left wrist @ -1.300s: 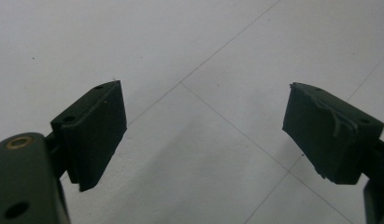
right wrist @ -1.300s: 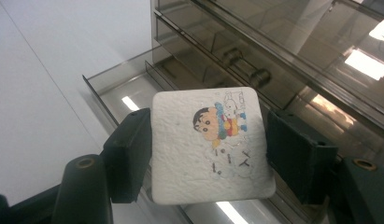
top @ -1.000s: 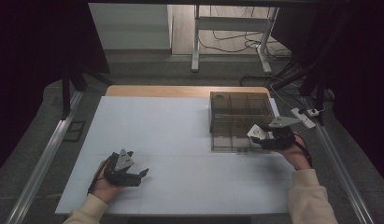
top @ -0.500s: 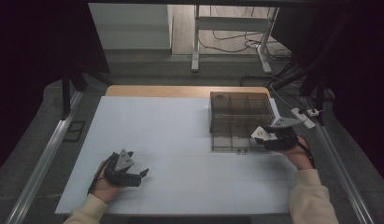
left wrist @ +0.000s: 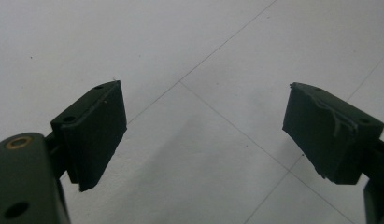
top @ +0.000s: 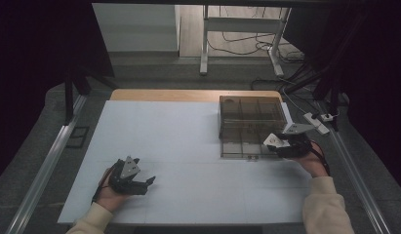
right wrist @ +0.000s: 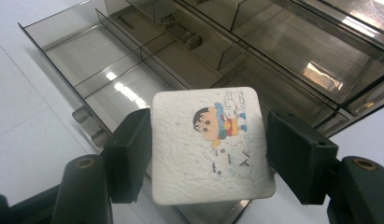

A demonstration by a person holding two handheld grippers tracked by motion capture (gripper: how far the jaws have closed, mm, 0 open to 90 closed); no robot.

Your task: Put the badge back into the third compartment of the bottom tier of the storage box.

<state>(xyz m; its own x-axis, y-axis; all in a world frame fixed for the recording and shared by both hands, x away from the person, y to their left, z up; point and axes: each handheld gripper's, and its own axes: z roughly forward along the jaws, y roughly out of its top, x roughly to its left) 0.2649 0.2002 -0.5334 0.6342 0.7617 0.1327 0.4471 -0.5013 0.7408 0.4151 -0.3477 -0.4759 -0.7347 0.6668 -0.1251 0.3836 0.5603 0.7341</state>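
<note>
A white square tile (right wrist: 210, 144) with a cartoon figure printed on it sits between the jaws of my right gripper (right wrist: 209, 149). Both pads press on its side edges. It hangs just above the pulled-out drawer (right wrist: 91, 56) of a smoky clear organizer box (top: 251, 114). In the high view my right gripper (top: 281, 145) is at the drawer's front right corner (top: 239, 148), with the tile (top: 272, 140) pale at its tip. My left gripper (top: 148, 182) rests low over the white table near the front left. Its jaws (left wrist: 203, 126) stand wide open with nothing between them.
The white table mat (top: 178, 141) spreads between the two hands. The drawer is split into several compartments by thin dividers. A metal rail (top: 356, 165) runs along the table's right side, and a power strip (top: 317, 122) lies beyond the box.
</note>
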